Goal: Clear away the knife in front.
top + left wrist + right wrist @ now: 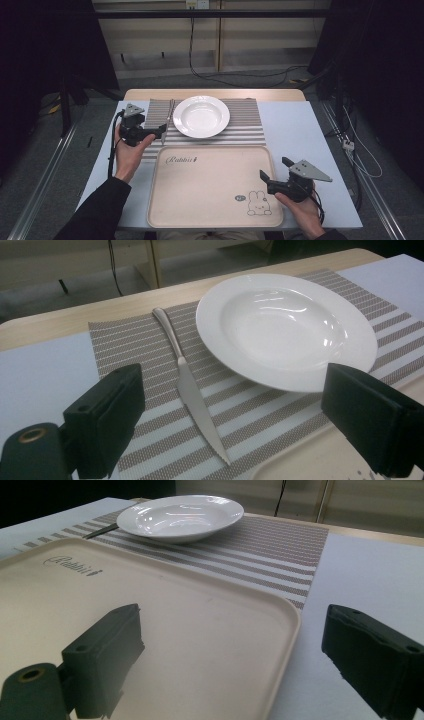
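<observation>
A white deep plate [201, 116] sits on a grey striped placemat [245, 125]. A steel table knife [191, 392] lies on the mat just left of the plate, its serrated tip toward me. My left gripper [161, 131] hovers open right beside the knife [169, 119], with the blade between its jaws in the left gripper view. An empty beige tray [210, 185] with a rabbit print lies in front of the mat. My right gripper [275, 169] stands open over the tray's right edge [285, 612], holding nothing.
The table has a pale blue surface [292, 130] and a wooden strip along the far edge [215, 93]. Cables run across the floor behind the table. Dark stands flank both sides.
</observation>
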